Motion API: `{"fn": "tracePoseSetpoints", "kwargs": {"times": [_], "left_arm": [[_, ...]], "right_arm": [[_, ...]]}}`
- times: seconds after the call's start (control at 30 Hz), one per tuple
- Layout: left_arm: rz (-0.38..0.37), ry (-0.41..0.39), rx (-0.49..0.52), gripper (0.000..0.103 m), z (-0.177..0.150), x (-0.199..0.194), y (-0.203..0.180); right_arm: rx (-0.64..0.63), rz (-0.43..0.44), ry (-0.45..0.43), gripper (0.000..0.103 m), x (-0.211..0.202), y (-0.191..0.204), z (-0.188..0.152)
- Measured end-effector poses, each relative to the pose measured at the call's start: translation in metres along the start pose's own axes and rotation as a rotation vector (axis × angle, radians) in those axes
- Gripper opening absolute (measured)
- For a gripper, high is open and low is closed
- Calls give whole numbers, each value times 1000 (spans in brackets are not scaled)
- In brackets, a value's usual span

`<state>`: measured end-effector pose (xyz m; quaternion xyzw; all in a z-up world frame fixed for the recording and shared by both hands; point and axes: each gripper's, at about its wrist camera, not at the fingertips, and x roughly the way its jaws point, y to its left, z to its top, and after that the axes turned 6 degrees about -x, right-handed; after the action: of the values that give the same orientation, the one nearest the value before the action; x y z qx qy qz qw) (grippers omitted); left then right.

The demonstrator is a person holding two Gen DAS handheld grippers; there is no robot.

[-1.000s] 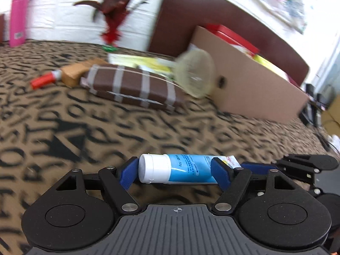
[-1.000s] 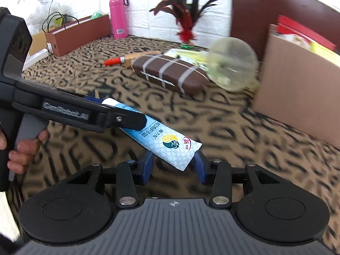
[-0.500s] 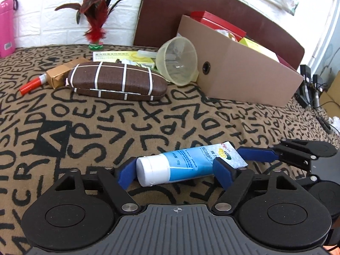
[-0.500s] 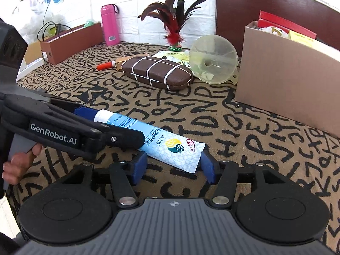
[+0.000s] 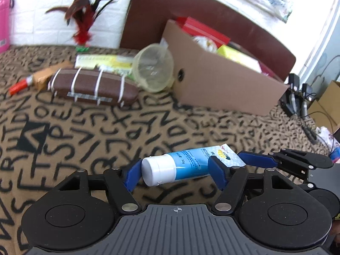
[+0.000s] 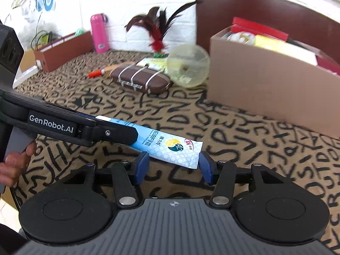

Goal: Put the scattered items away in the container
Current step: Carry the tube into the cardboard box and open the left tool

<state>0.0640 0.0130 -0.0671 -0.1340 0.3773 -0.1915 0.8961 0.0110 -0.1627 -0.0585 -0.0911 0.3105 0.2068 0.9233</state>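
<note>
My left gripper (image 5: 173, 171) is shut on a blue-and-white cream tube (image 5: 184, 165), gripping it end to end between the white cap and the tube's middle, and holds it above the patterned cloth. In the right wrist view the tube's flat crimped end (image 6: 176, 148) sticks out between the fingers of my right gripper (image 6: 173, 165), which is open around it without touching. The cardboard box (image 5: 223, 80) stands at the back right, with packets inside; it also shows in the right wrist view (image 6: 265, 89).
A brown glasses case (image 5: 93, 87), a clear plastic funnel (image 5: 154, 70), a yellow-green packet (image 5: 102, 61), a red-tipped tube (image 5: 21, 85) and a feather shuttlecock (image 5: 82, 29) lie at the back. A pink bottle (image 6: 98, 34) and a brown box (image 6: 61, 51) stand far left.
Both grippers have risen and tilted with the tube; the scene sits farther off. My right gripper's jaws stay open around the tube's flat end.
</note>
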Motion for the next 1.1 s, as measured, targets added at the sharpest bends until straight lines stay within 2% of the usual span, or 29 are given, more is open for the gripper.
{"fn": "tracePoseSetpoints", "kwargs": {"times": [0.4,0.7,0.87,1.1], "left_arm": [[-91,-131,115,76,64,-4,-65],[-139,-188,165,76,126,20,-107],[-146,-183,168,76,161,49,-121],[-138,-155,145,74,192,104,-117]], "right_arm": [[0,-105,-176,57,-46,-47,37],[-26,-198,-283,57,-57,-98,80],[-49,-250,-306,57,-49,-125,101],[-30,-265,-272,57,-11,-168,120]]}}
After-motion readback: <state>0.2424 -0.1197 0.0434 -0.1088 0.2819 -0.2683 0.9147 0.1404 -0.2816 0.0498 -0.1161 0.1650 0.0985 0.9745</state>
